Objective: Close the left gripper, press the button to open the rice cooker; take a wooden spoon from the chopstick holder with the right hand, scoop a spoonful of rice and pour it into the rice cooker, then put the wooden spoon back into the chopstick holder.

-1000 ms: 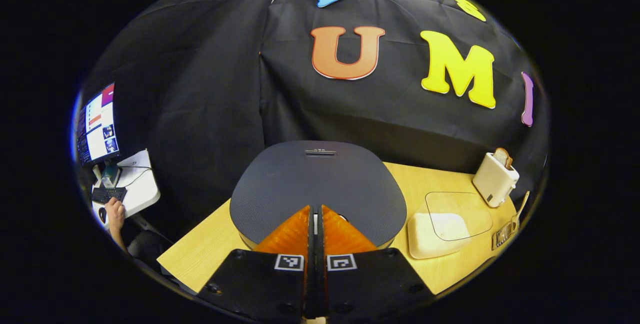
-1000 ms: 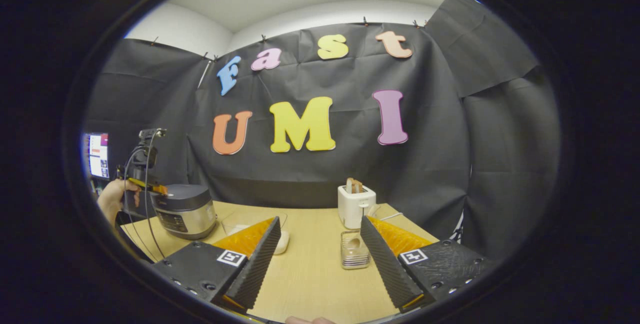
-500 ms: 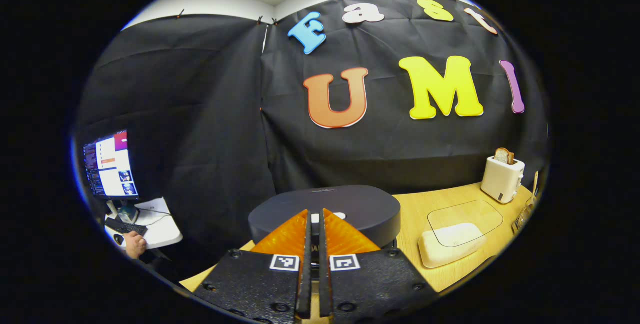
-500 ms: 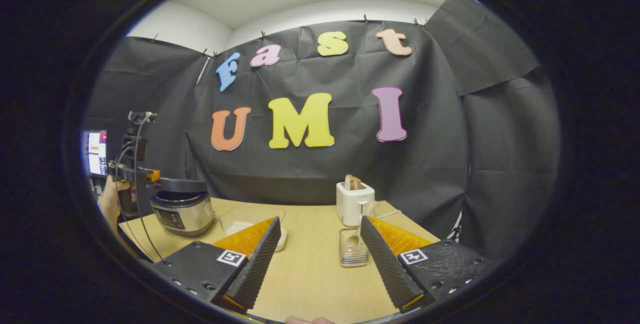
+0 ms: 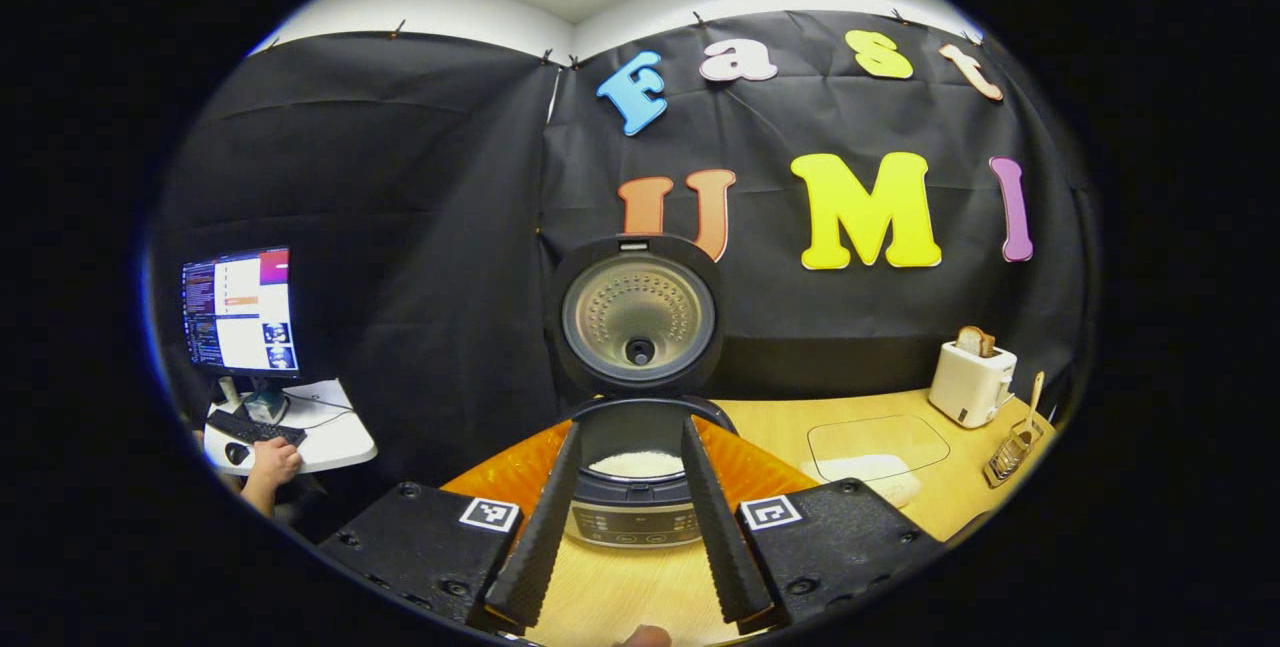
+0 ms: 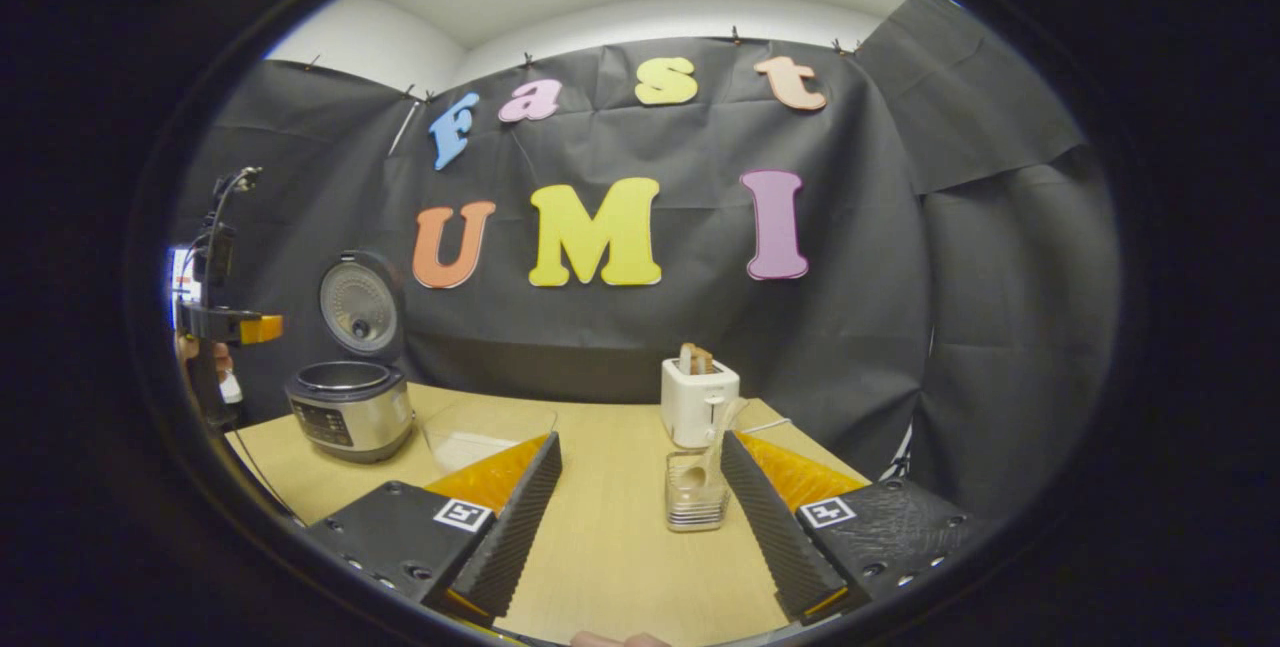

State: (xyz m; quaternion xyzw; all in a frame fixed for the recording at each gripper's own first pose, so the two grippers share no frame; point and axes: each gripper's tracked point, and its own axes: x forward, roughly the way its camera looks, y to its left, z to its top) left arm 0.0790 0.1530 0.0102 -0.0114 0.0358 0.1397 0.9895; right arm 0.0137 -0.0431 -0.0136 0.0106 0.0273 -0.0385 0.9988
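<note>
The rice cooker (image 5: 634, 517) stands straight ahead of my left gripper (image 5: 631, 427), its lid (image 5: 640, 322) swung upright and white rice (image 5: 637, 464) showing in the pot. The left gripper is open, holding nothing, a short way back from the cooker. In the right gripper view the cooker (image 6: 350, 407) sits at the table's far left, with the left gripper (image 6: 225, 325) held above and left of it. My right gripper (image 6: 640, 442) is open and holds nothing. Just ahead of it and slightly right stands the clear chopstick holder (image 6: 695, 502) with the wooden spoon (image 6: 712, 457) leaning in it.
A glass container of rice (image 6: 485, 432) lies between the cooker and the holder. A white toaster (image 6: 698, 402) with bread stands behind the holder. Off the table's left side are a monitor (image 5: 240, 312) and a person's hand (image 5: 270, 462) at a keyboard.
The cooker's lid has sprung from closed to fully upright. My left gripper has pulled back from the lid and opened. The right gripper has edged slightly nearer the holder.
</note>
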